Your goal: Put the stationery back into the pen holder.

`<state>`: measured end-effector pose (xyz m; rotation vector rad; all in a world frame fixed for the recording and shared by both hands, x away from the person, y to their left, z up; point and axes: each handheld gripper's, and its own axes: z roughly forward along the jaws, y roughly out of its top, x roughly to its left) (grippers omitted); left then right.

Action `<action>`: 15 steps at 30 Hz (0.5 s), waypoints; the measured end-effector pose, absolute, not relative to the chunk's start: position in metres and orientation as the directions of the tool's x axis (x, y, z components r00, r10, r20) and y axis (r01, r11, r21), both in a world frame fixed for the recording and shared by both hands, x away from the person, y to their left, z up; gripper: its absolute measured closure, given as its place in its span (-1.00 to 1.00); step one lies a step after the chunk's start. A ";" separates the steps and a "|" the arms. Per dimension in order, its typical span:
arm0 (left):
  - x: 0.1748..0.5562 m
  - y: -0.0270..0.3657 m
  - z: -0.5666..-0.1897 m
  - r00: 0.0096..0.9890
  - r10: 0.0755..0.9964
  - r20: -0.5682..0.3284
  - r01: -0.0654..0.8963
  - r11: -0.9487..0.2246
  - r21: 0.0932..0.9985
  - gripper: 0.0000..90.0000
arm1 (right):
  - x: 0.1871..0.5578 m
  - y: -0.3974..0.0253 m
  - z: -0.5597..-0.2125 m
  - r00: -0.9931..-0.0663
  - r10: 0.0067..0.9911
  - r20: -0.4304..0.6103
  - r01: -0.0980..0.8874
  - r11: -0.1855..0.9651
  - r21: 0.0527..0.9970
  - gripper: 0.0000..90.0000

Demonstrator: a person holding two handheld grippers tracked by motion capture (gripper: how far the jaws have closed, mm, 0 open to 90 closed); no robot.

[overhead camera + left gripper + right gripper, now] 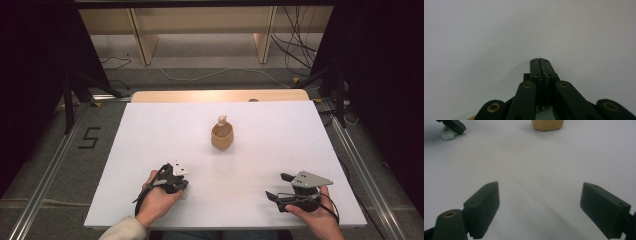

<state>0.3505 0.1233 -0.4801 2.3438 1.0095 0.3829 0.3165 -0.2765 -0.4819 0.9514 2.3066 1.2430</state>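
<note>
A tan rounded cup [222, 136] stands in the middle of the white table [150, 130], with a small pale knob-like piece [222, 120] at its far rim. The cup's base [547, 125] is at the top of the right gripper view. My left gripper [180, 187] lies near the front left in a hand, and its jaws [539, 61] are pressed together over bare table. A small whitish bit [447, 135] sits under its tip [454, 126]; I cannot tell whether they touch. My right gripper [278, 186] rests at the front right, its jaws [540, 207] spread wide with nothing between.
A wooden strip [220, 95] runs along the table's far edge. Beyond it are wooden shelf legs [142, 42] and loose cables [300, 50] on the floor. Metal rails [45, 175] flank the table on both sides.
</note>
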 end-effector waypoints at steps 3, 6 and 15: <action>0.350 0.124 -0.481 0.672 0.740 0.023 0.584 -0.549 0.598 1.00 | 0.317 -0.276 -0.482 -0.713 0.701 0.009 0.391 0.388 0.835 -0.63; 0.351 0.125 -0.480 0.673 0.740 0.025 0.583 -0.550 0.599 0.99 | 0.317 -0.276 -0.483 -0.713 0.701 0.008 0.391 0.387 0.835 -0.63; 0.345 0.135 -0.468 0.670 0.741 0.034 0.538 -0.517 0.666 0.69 | 0.317 -0.276 -0.483 -0.713 0.701 0.014 0.394 0.384 0.835 -0.63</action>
